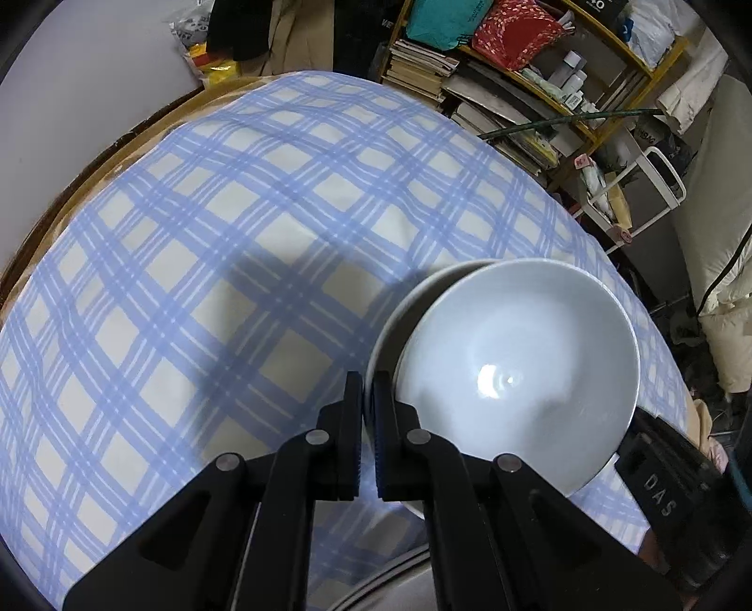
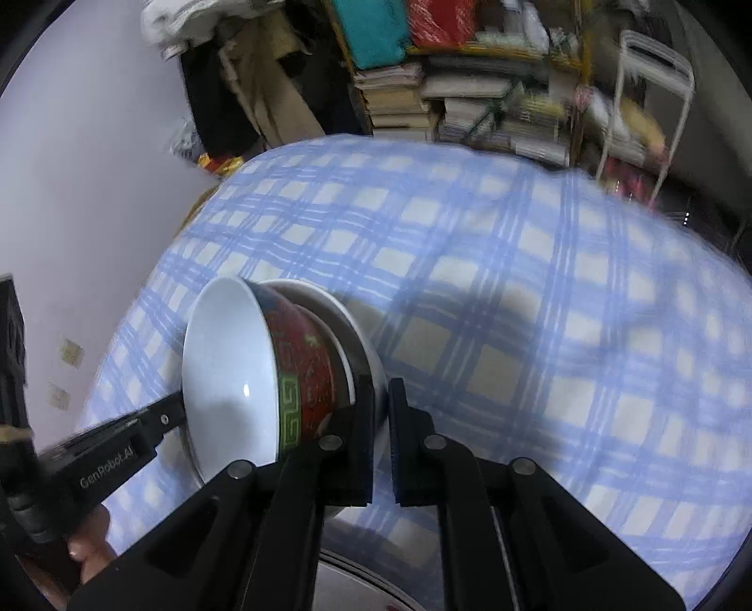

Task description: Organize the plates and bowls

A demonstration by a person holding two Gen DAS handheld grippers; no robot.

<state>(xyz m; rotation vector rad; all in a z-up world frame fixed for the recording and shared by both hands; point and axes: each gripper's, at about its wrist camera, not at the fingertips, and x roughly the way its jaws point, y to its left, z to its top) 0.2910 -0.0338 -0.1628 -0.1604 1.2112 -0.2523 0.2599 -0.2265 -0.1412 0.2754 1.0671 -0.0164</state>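
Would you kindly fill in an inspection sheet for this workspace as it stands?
Surface: blue plaid cloth, wrinkled.
Job's things: red-patterned bowl tilted in a white plate, both lifted.
Clutter: nothing seen on the cloth.
Grippers: left gripper and right gripper each pinch the plate's rim.
Cables: black cable at right.
Surroundings: crowded bookshelf, white metal frame, hanging clothes.

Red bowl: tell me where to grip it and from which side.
The red bowl sits nested in the white dish, base hidden, mouth tilted left in the right wrist view. Probably pinch its free rim from that side, one finger inside, one on the red wall.
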